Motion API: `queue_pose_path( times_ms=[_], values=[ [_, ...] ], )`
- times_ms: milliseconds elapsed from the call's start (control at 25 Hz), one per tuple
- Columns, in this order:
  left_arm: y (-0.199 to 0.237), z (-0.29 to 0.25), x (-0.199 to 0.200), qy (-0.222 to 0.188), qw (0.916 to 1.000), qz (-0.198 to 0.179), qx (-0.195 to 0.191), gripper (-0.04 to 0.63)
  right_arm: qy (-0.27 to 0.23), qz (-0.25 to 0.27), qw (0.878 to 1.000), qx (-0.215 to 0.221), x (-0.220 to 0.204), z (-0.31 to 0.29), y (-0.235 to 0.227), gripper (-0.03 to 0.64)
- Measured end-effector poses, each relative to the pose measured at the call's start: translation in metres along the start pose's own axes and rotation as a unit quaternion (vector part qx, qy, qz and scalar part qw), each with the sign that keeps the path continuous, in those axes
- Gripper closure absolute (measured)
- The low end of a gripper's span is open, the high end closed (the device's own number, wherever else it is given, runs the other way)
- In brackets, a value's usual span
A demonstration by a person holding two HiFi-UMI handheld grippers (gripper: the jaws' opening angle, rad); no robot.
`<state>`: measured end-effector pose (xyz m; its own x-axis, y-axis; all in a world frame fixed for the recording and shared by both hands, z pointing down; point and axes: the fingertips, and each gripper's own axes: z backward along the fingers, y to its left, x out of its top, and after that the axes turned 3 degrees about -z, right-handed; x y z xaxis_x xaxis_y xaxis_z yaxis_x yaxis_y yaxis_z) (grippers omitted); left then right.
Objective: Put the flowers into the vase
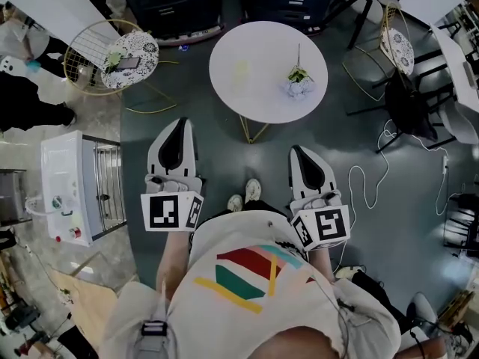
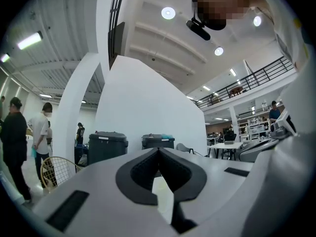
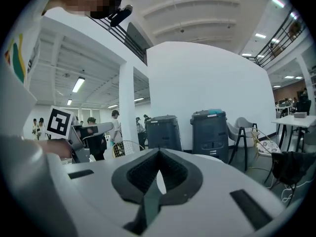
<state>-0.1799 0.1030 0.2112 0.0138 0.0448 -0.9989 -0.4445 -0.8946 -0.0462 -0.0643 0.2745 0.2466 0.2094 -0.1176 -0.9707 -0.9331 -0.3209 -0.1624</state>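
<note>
A round white table (image 1: 262,99) stands ahead of me on the dark floor. A small bunch of flowers (image 1: 299,79), pale blooms with green leaves and a thin stem, lies on its right half. Left of the flowers a faint, pale, see-through vase (image 1: 240,70) stands on the table. My left gripper (image 1: 182,121) and right gripper (image 1: 296,149) are held side by side short of the table's near edge, both shut and empty. Seen along its own jaws, the left gripper (image 2: 159,151) has its tips together, and so does the right gripper (image 3: 159,152).
A gold wire chair with a patterned cushion (image 1: 129,58) stands left of the table, and another chair (image 1: 397,47) to its right. A white machine on a cart (image 1: 75,185) is at my left. Cables (image 1: 359,178) trail on the floor at right. Dark bins (image 3: 210,132) and people (image 2: 15,142) stand further off.
</note>
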Motion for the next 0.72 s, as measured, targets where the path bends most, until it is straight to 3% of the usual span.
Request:
queue_pose_path(
  times_ms=[240, 440, 720],
  values=[
    [-0.015, -0.025, -0.002, 0.01, 0.9998, -0.018, -0.008, 0.588, -0.001, -0.016, 1.0, 0.009, 0.004, -0.015, -0.032, 0.606],
    [-0.016, -0.038, -0.003, 0.001, 0.9997, -0.013, 0.019, 0.588, 0.012, -0.004, 1.0, 0.02, -0.002, -0.012, -0.058, 0.606],
    [-0.031, -0.061, -0.013, 0.024, 0.9994, -0.02, 0.016, 0.588, 0.027, -0.028, 0.999, -0.003, -0.005, -0.004, -0.099, 0.606]
  ],
)
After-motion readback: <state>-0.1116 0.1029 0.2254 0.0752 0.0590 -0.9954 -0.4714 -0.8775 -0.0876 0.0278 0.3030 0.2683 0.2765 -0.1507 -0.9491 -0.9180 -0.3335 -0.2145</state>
